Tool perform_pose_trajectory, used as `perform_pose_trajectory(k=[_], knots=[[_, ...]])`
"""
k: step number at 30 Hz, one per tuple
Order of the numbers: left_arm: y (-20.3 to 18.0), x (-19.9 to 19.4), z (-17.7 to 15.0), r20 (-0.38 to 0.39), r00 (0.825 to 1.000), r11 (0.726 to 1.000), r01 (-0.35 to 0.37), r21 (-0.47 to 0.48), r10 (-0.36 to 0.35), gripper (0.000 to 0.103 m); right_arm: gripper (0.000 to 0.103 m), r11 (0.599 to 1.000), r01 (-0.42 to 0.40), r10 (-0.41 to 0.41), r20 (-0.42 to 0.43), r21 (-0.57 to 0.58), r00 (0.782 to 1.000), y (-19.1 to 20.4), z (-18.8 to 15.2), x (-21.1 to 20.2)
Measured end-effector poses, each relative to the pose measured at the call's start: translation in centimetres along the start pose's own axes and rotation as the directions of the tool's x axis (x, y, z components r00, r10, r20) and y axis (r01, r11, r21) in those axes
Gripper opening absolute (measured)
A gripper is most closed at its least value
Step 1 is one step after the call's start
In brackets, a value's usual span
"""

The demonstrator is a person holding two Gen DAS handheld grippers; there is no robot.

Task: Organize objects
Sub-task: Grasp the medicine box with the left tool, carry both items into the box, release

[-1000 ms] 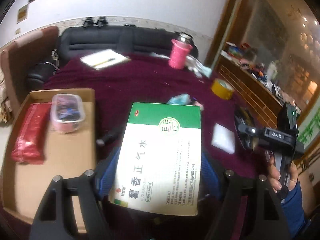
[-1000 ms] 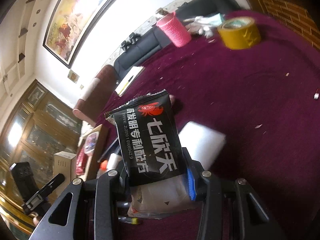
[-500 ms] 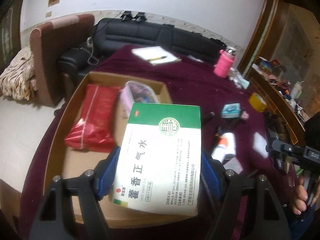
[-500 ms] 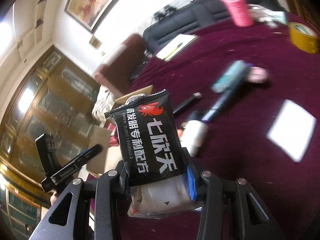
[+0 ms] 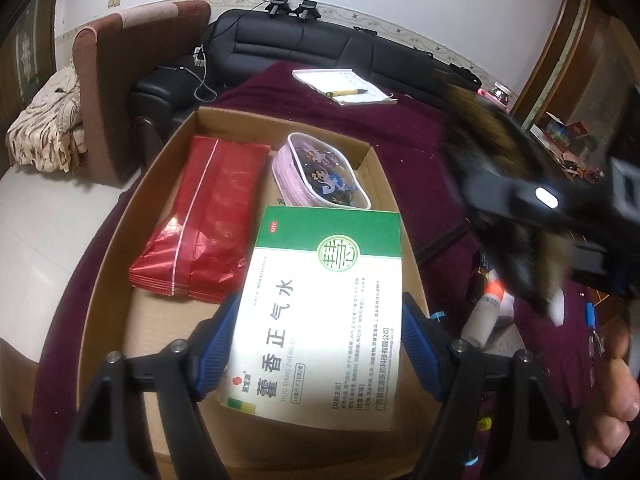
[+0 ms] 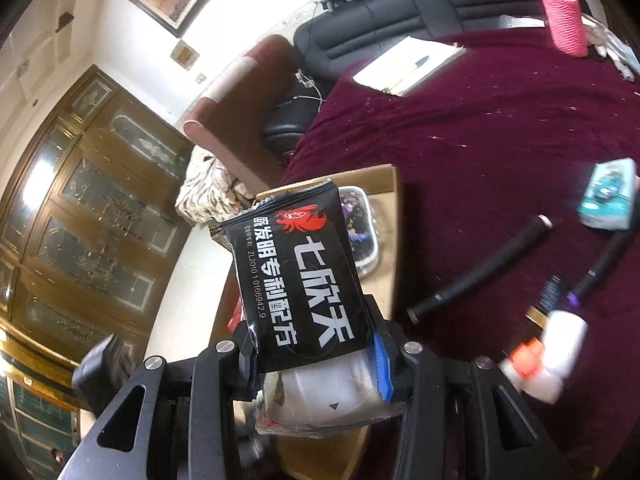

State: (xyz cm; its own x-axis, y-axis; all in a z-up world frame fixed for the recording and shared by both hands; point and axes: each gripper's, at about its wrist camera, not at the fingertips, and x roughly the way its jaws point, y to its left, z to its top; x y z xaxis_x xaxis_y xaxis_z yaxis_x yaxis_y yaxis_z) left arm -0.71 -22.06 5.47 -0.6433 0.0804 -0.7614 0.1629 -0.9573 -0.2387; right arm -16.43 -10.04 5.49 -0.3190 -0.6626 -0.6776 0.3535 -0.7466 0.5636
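1. Cardboard box sits on the maroon worktop; its near edge is hidden behind the left gripper and its load, and its left wall is cut off at the lower frame edge.
2. Inside the cardboard box: a red foil packet lies along the left half, and a pink lidded tub stands at the far right corner. The tub's near edge is covered by the medicine carton.
3. Right of the cardboard box, the left wrist view is largely blocked by a dark, motion-blurred shape with one bright light; what it is cannot be made out. A hand is cut off at the lower right corner.
4. A small white bottle with an orange part lies right of the cardboard box, blurred in both views. A black pen and a teal packet lie further right on the worktop.
5. Beyond the cardboard box, a notepad with a pen is in clear view.
6. Left gripper: jaws set wide, blue pads clamped on both side edges of the green-and-white medicine carton, held above the cardboard box's right half.
7. Right gripper: jaws partly closed, grasping a black sachet with a white pouch beneath it; the pouch's lower end is hidden. Cardboard box shows behind it.
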Motion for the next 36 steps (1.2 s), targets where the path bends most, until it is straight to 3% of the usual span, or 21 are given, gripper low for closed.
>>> perform_pose_trajectory(k=[13,21,24,26,28,36], knots=[[0.2,1.4,0.4,-0.004,1.0,1.0,-0.01,-0.01,0.01,0.075,0.046,0.992,0.105,-0.104,-0.014,0.065,0.994,-0.7,2.9,5.5],[0.9,2.3,0.7,-0.024,1.0,0.999,-0.005,-0.035,0.004,0.075,0.048,0.989,0.111,-0.106,-0.058,0.094,0.993,-2.1,3.7,7.2],[1.0,2.3,0.7,-0.026,1.0,0.999,-0.005,-0.038,0.004,0.075,0.053,0.99,0.11,-0.104,-0.075,0.085,0.992,-2.1,3.8,7.1],[1.0,2.3,0.6,-0.024,1.0,0.999,0.011,-0.045,-0.012,0.076,0.067,0.991,0.102,-0.097,-0.065,0.091,0.993,-2.0,3.8,6.8],[1.1,2.3,0.6,-0.029,0.999,0.998,0.021,-0.051,-0.023,0.078,0.073,0.993,0.08,-0.076,-0.056,0.086,0.996,-1.8,3.8,6.2],[1.3,1.0,0.0,-0.003,0.999,0.996,0.043,-0.08,-0.043,0.08,0.077,0.996,0.032,-0.033,0.01,0.079,0.999,-1.9,1.9,1.5]])
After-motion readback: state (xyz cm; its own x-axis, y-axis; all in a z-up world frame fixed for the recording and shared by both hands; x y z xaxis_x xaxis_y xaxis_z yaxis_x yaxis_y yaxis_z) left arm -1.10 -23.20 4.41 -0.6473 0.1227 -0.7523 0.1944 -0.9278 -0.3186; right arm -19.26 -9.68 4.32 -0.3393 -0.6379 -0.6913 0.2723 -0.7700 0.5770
